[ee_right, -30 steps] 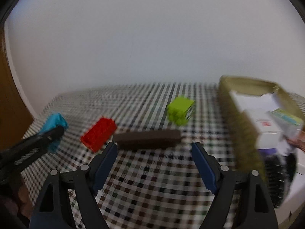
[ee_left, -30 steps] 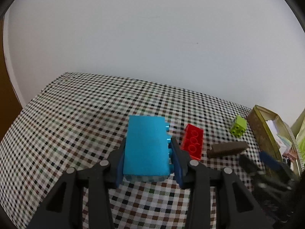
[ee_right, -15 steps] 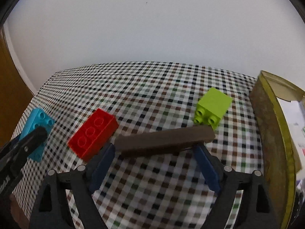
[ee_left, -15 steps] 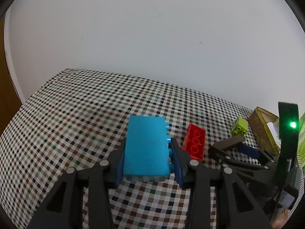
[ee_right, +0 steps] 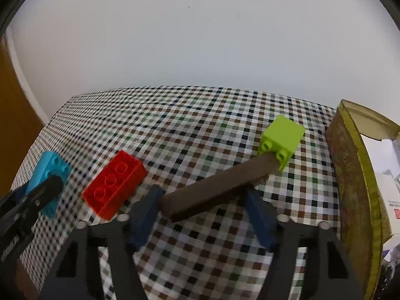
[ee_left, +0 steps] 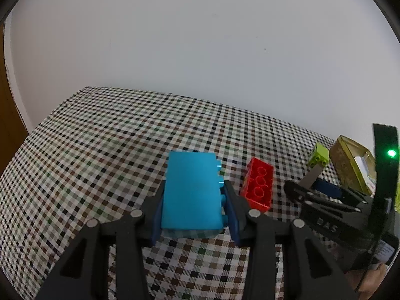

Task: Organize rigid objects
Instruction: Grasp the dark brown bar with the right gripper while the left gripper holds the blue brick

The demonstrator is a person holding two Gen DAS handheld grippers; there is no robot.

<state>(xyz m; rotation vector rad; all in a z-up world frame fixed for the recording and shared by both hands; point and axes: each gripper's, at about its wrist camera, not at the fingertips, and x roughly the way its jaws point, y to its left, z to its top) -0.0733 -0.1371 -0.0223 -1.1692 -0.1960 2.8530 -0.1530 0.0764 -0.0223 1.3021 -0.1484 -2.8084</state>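
My left gripper (ee_left: 193, 207) is shut on a large blue brick (ee_left: 192, 195), held on its side just above the checked cloth; the same brick (ee_right: 50, 172) shows at the left in the right wrist view. My right gripper (ee_right: 202, 200) is closing on a long brown bar (ee_right: 217, 187). The bar lies slantwise between the jaws, with both blue pads touching it. Its far end reaches the green brick (ee_right: 281, 137). A red brick (ee_right: 115, 185) lies on the cloth between the two grippers. In the left wrist view the right gripper (ee_left: 312, 190) stands right of the red brick (ee_left: 258, 185).
An open gold-sided box (ee_right: 350, 162) with papers and cartons stands along the right edge of the table. The checked tablecloth (ee_right: 175, 125) runs back to a white wall. A wooden panel (ee_right: 15, 115) borders the left side.
The right gripper has moved in over the brown bar and narrowed its jaws onto it. The bar has turned from crosswise to slanted. The left gripper and blue brick have stayed put.
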